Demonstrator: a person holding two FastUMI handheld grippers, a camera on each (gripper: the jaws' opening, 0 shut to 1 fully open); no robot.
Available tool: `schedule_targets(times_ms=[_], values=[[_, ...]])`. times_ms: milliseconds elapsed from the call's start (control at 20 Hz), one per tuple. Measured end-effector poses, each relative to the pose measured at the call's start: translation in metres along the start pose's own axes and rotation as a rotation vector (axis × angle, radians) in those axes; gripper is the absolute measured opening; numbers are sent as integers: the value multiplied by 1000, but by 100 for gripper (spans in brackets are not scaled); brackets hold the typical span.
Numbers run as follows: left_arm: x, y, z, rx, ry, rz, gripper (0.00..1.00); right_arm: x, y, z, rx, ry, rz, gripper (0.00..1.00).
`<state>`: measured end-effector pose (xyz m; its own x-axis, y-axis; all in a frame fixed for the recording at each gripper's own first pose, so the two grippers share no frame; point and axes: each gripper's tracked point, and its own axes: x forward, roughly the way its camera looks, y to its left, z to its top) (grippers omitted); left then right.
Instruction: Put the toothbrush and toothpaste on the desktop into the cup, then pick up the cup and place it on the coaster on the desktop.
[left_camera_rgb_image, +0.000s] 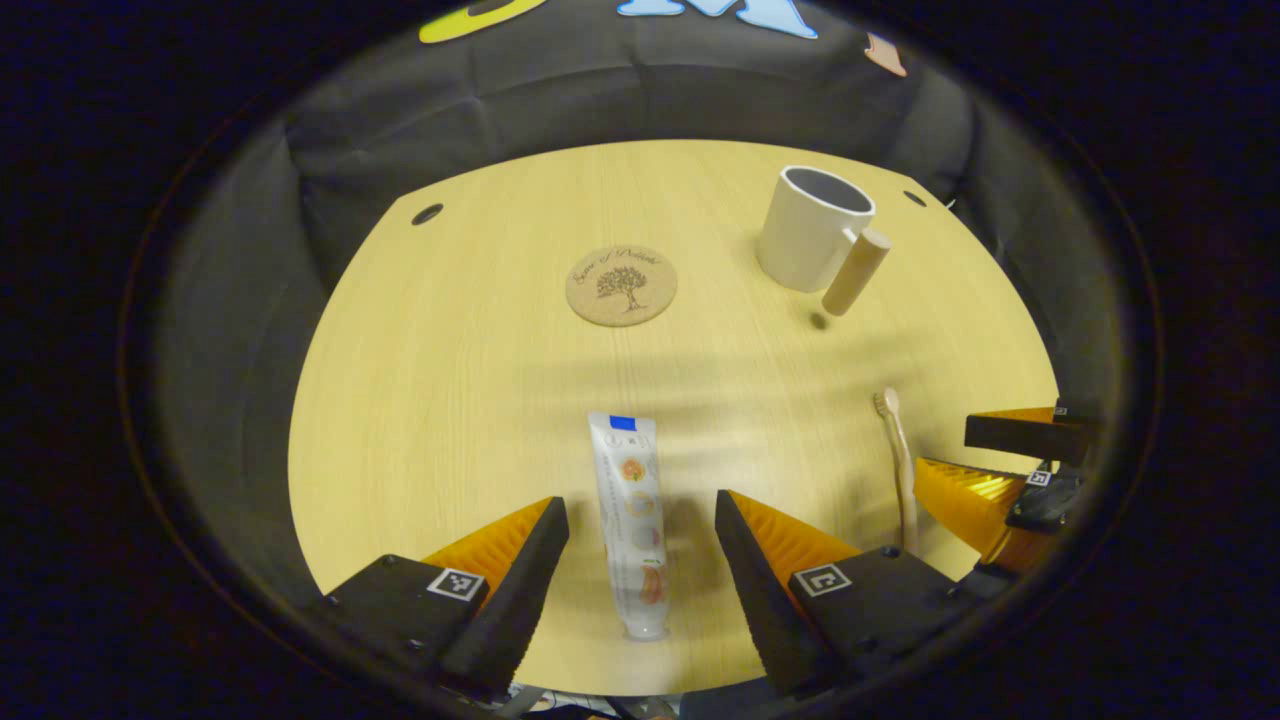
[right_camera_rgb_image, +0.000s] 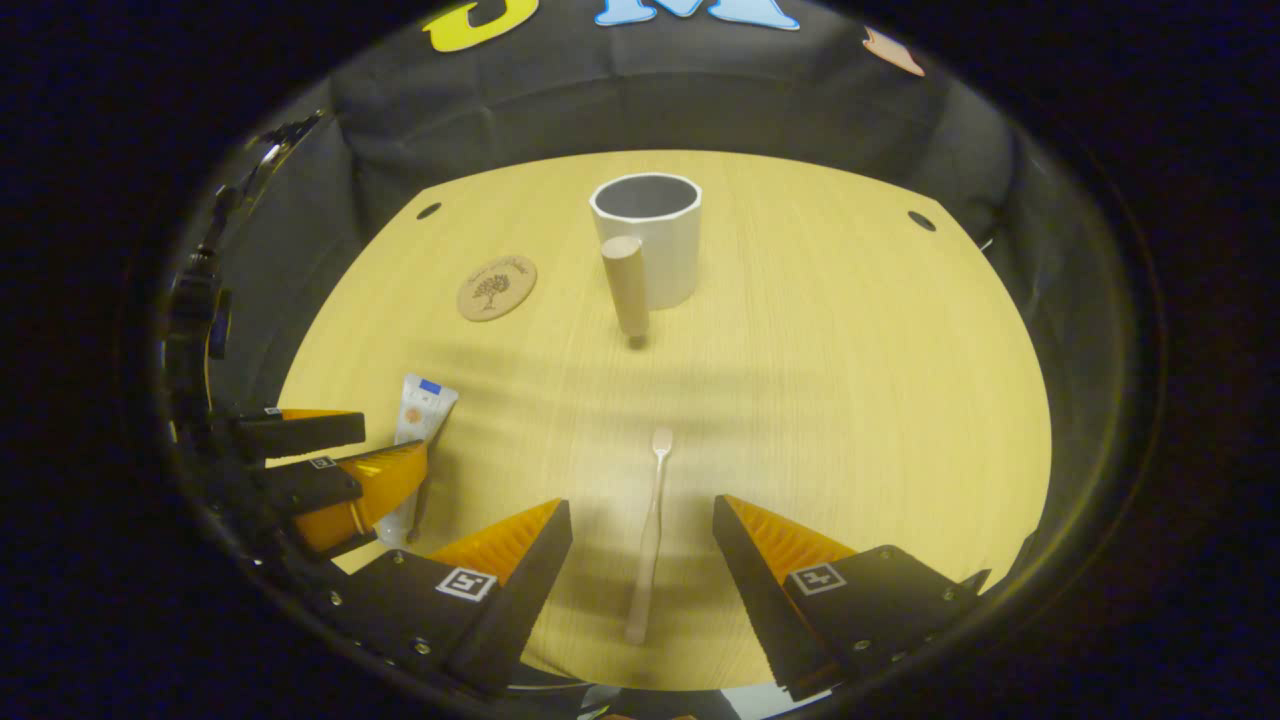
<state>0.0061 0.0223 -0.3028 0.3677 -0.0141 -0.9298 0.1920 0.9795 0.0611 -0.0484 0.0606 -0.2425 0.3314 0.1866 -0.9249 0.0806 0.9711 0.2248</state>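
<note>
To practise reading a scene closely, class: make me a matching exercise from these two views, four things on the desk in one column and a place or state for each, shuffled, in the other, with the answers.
Things:
1. toothpaste
2. toothbrush
3. cup
4. coaster

Places or states:
A. standing upright, empty
B. lying between the open right gripper's fingers
C. flat round disc with nothing on it
D. lying between the open left gripper's fingers

Pairs: 1-D, 2-B, 3-A, 4-C

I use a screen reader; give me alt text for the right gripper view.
The open right gripper straddles a toothbrush lying on a wooden table. Beyond stand an empty cup and a coaster; the left gripper hangs over a toothpaste tube.
</note>
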Motion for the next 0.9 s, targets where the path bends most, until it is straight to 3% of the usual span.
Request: schedule_targets(times_ms=[500, 600, 750, 800, 850, 900], values=[[28, 1, -24, -3, 172, -43, 95, 30, 2, -28, -2, 220, -38, 86], [32, -5, -25, -2, 185, -56, 90, 32, 4, -32, -8, 247, -41, 73], [32, -3, -26, 8, 185, -43, 83, 35, 2, -35, -19, 274, -64, 71], [33, -3, -27, 4, 187, -41, 76, 34, 1, -39, -24, 276, -71, 58], [33, -4, -26, 4, 185, -42, 68, 36, -2, -40, -39, 278, -85, 53], [33, -4, -26, 0, 185, -40, 60, 35, -2, -39, -34, 285, -85, 39]])
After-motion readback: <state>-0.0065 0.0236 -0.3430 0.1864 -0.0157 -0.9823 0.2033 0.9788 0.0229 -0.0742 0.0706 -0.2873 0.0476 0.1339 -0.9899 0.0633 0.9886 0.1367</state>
